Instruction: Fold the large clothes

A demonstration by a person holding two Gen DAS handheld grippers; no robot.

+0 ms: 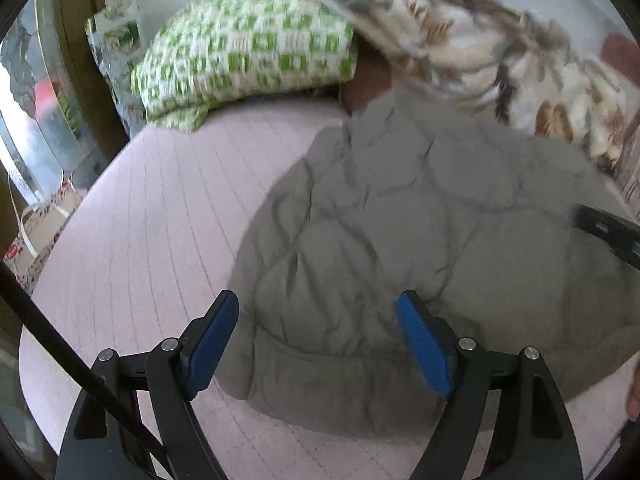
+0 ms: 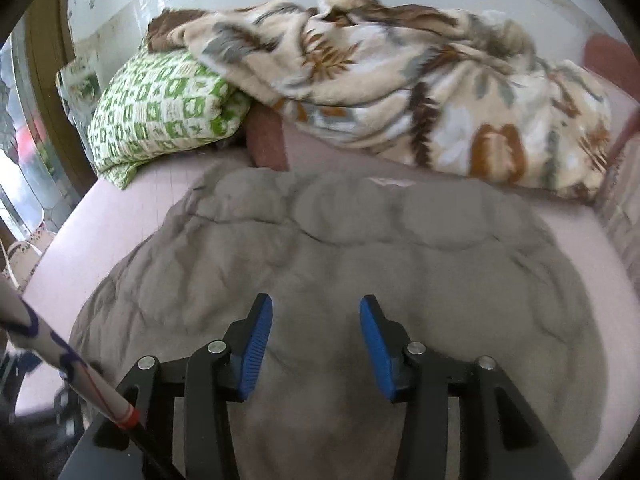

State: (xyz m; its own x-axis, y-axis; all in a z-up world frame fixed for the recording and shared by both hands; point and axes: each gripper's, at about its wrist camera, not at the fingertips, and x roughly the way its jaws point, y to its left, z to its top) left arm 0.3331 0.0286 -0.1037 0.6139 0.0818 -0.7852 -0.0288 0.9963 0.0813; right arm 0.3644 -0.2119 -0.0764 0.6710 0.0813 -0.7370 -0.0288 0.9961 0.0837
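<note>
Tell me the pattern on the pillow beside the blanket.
Green and white checks on the pillow, clearest in the right wrist view.

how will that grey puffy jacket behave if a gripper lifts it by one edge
The grey quilted jacket looks soft and puffy, so it would likely droop rather than hold shape. Its padding suggests bulky but light. The thick ribbed hem probably gives firmer purchase.

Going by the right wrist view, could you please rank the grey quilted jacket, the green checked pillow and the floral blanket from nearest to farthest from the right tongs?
1. Grey quilted jacket: directly under the right tongs.
2. Green checked pillow and floral blanket: both beyond the jacket, pillow upper left, blanket along the back; too close to call.
</note>
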